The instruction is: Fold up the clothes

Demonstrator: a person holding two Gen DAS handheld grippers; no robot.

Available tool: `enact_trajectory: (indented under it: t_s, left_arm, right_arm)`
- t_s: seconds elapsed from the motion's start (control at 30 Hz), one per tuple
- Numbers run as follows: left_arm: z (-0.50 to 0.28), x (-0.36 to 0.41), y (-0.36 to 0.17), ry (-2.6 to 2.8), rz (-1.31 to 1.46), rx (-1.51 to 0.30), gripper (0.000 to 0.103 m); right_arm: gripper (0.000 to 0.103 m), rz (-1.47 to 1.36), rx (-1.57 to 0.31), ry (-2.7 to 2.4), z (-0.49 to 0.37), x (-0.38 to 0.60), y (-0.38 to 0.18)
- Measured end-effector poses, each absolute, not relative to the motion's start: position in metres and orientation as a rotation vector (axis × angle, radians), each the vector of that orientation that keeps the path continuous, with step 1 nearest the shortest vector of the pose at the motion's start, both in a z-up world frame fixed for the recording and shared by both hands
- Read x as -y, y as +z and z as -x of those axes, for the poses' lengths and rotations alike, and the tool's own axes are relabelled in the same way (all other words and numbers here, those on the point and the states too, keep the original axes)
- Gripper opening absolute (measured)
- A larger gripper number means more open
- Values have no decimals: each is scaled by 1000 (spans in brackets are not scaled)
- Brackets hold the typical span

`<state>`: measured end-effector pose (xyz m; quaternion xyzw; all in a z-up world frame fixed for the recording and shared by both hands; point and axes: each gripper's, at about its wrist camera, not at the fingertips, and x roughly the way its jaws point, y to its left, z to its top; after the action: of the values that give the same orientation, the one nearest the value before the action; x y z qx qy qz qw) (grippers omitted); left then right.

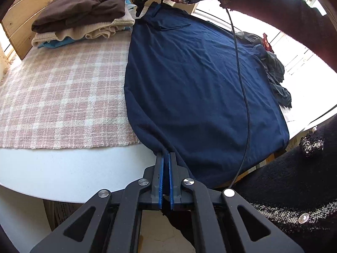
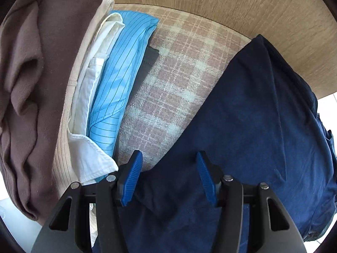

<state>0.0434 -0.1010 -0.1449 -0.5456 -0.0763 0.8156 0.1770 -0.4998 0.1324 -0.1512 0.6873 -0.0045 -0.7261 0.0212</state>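
The large navy-blue cotton garment [image 1: 189, 88] lies spread nearly flat on the pink-and-cream plaid wool blanket [image 1: 63, 97] that covers the round white desk [image 1: 63, 168], its near hem hanging over the desk's edge towards me. My left gripper [image 1: 166, 158] has its jaws pinched almost together on that near corner, cloth filling the narrow slot between the blue pads. My right gripper [image 2: 168, 168] is at the far end, its jaws standing wide, one finger on either side of the far corner near the waistband; the fabric lies between them but I cannot tell that they touch it.

I judge a fold is in hand, though whether I am squaring the cloth up or setting down an edge, the scene does not settle. To do it well I should keep the near corner taut without dragging the blanket, hold both ends level so the edge stays straight, and keep the dangling black cable [image 1: 242, 84] off the cloth.

Beside it, against the wooden board, stands the stack of folded clothes: a brown fleece [image 2: 25, 84] on top, a cream knit, a white shirt [image 2: 94, 88] and a light-blue pinstriped piece [image 2: 124, 67]. A grey crumpled garment [image 1: 276, 71] waits at the desk's right.
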Motion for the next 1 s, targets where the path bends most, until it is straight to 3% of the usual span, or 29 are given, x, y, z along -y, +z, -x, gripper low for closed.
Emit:
enact_trajectory:
  t_s: [0.17,0.23,0.33,0.63,0.83,1.0]
  left_arm:
    - [-41,106,-150,2298,1521,248,3]
    - [-42,105,-148,2288,1507,251,3]
    - [-44,103,-145,2273,1485,255,3]
    - [-55,80,-122,2240,1419,217,3]
    - [-69,20,-103,2203,1388,140,3]
    - [-79,-44,-114,2137,1397,83,2]
  right_arm:
    - [45,-2076,-142,-2275,490,-120,-155]
    - [20,-2071,-148,-2285,488,-125,-152]
    - [6,-2037,-30,-2261,484,-142,-148]
    - [4,-1907,211,-2292,448,-194,-118]
    - [4,-1813,360,-2342,416,-257,-84]
    - [4,-1818,422,-2372,379,-324,-88]
